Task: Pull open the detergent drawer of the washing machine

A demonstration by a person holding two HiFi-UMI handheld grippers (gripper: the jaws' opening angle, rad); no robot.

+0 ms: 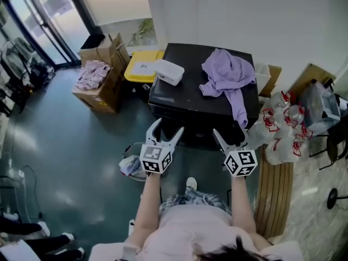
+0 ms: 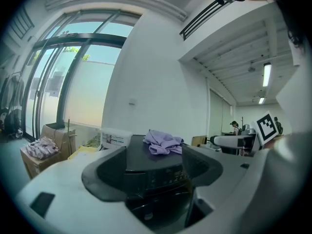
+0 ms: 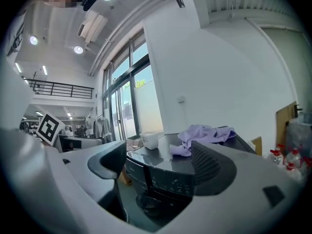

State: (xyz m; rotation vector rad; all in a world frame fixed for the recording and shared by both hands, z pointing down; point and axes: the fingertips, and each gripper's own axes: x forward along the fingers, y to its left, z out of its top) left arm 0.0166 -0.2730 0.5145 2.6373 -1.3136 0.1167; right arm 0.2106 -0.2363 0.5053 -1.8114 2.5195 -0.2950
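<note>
A black washing machine (image 1: 190, 91) stands against the white wall, with a purple garment (image 1: 228, 75) and a white box (image 1: 168, 71) on its lid. Its detergent drawer (image 2: 135, 183) sits flush at the left end of the front panel, beside the controls, and looks shut; it also shows in the right gripper view (image 3: 136, 172). My left gripper (image 1: 168, 126) hangs open just before the machine's front left, nothing between its jaws (image 2: 153, 179). The right gripper (image 1: 231, 135) is open too, in front of the machine's right half, and holds nothing (image 3: 158, 172).
Cardboard boxes with pink clothes (image 1: 100, 78) and a yellow bin (image 1: 142, 67) stand left of the machine. Bagged plastic bottles (image 1: 280, 129) and a wooden bench (image 1: 274, 192) lie at the right. A bundle of cloth (image 1: 130, 166) lies on the floor under the left gripper.
</note>
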